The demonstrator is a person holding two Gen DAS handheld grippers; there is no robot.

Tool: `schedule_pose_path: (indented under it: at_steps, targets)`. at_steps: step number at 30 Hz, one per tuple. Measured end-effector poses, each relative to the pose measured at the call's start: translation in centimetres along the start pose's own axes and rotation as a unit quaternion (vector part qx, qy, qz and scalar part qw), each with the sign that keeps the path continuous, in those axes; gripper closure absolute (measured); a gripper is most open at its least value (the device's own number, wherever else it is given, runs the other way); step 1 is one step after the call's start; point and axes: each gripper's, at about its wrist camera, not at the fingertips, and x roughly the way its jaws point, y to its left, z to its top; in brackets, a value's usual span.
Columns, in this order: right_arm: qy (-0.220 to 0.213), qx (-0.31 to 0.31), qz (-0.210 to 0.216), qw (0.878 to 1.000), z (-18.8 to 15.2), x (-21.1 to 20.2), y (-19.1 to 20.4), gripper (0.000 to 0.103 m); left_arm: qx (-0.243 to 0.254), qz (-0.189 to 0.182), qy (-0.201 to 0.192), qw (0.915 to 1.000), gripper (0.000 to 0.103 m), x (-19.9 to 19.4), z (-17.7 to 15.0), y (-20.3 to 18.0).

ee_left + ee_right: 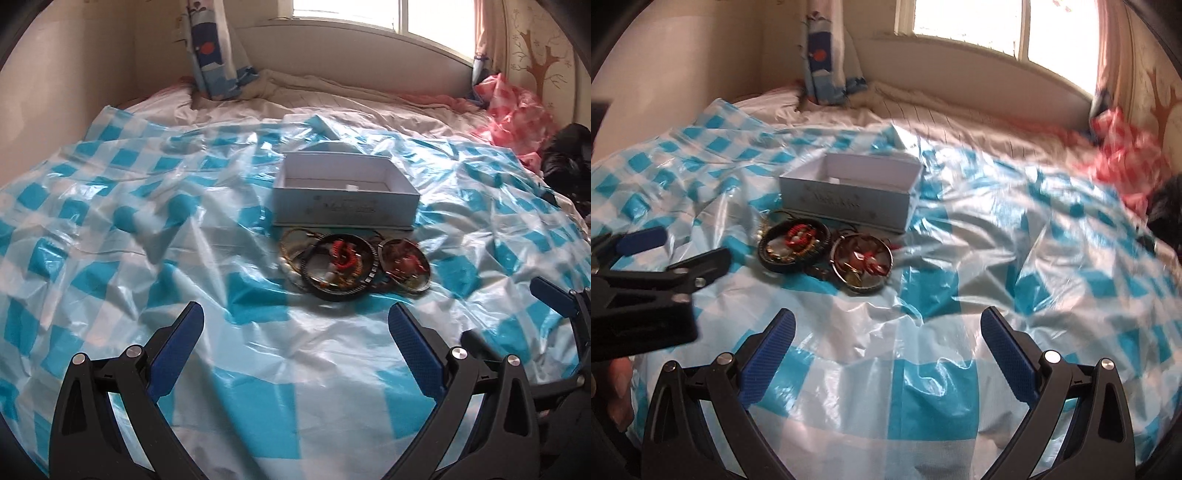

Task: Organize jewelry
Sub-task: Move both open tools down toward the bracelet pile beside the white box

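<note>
Both tools spread wide and empty: left tool, right tool. Sorting not yet begun; tangled pile of bangles and red beaded jewelry just before open white rectangular cardboard box. Next, probably: pinch one piece free, lift into box.

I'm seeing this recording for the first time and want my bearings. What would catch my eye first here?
Probably the blue-and-white checked plastic sheet spread over the bed. Near its middle stands an open white box, and just in front of it lies a tangled pile of jewelry, dark bangles ringing red beads. Both grippers, left gripper and right gripper, are open and short of the pile.
</note>
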Motion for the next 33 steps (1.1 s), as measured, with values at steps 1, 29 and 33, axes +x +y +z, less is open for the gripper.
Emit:
schedule_pose_path:
  at_steps: [1, 29, 33]
  targets:
    - [-0.007, -0.012, -0.001, 1.000, -0.1, -0.4, 0.4, 0.006, 0.001, -0.002, 0.002, 1.0000, 0.006, -0.1, -0.1, -0.2]
    - [0.110, 0.000, 0.054, 0.993, 6.4, 8.1, -4.1, 0.023, 0.018, -0.002, 0.056, 0.9983, 0.019, 5.0, 4.1, 1.9]
    - [0.121, 0.008, 0.068, 0.990, 6.9, 9.0, -4.6, 0.038, 0.044, -0.015, 0.067, 0.9967, 0.028, 6.9, 4.3, 0.7]
